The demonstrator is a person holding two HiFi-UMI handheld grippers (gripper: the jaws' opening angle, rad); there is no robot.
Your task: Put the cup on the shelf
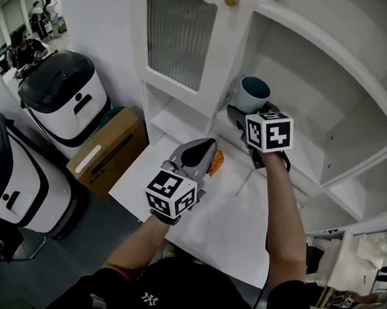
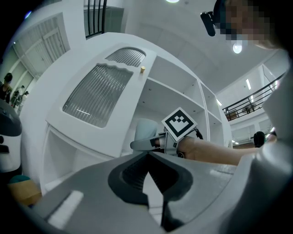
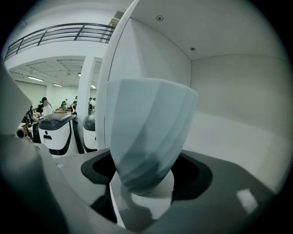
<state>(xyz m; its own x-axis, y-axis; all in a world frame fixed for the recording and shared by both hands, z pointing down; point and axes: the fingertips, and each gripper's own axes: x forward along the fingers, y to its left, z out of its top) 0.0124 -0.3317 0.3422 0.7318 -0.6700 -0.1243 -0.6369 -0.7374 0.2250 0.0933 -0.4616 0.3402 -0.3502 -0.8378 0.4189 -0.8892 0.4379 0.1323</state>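
Two grippers are up, but only the right gripper [image 1: 247, 116] is working: its jaws are clamped either side of the lower body of the pale blue-grey cup [image 1: 255, 93], which it holds upright inside the open compartment of the white shelf [image 1: 304, 160], just right of the cabinet door [image 1: 178, 35] with the ribbed glass. From where I stand the job looks nearly finished. The cup has been carried into the compartment and sits low over the shelf board, near its front edge, though I cannot tell whether its foot is actually touching the board. What seems left is to settle it down, let the jaws go and draw the gripper back out without nudging it. The left gripper [image 1: 207, 148] hangs lower, over the white table [image 1: 222, 217], pinched together on nothing and taking no part. As for what holds what, the cup's dark teal inside shows nothing in it, the compartment around it has only the cup and the gripper in it, and the neighbouring shelf openings look bare. A cardboard box [image 1: 112, 149] on the floor beside the table is closed, so its contents are anyone's guess.
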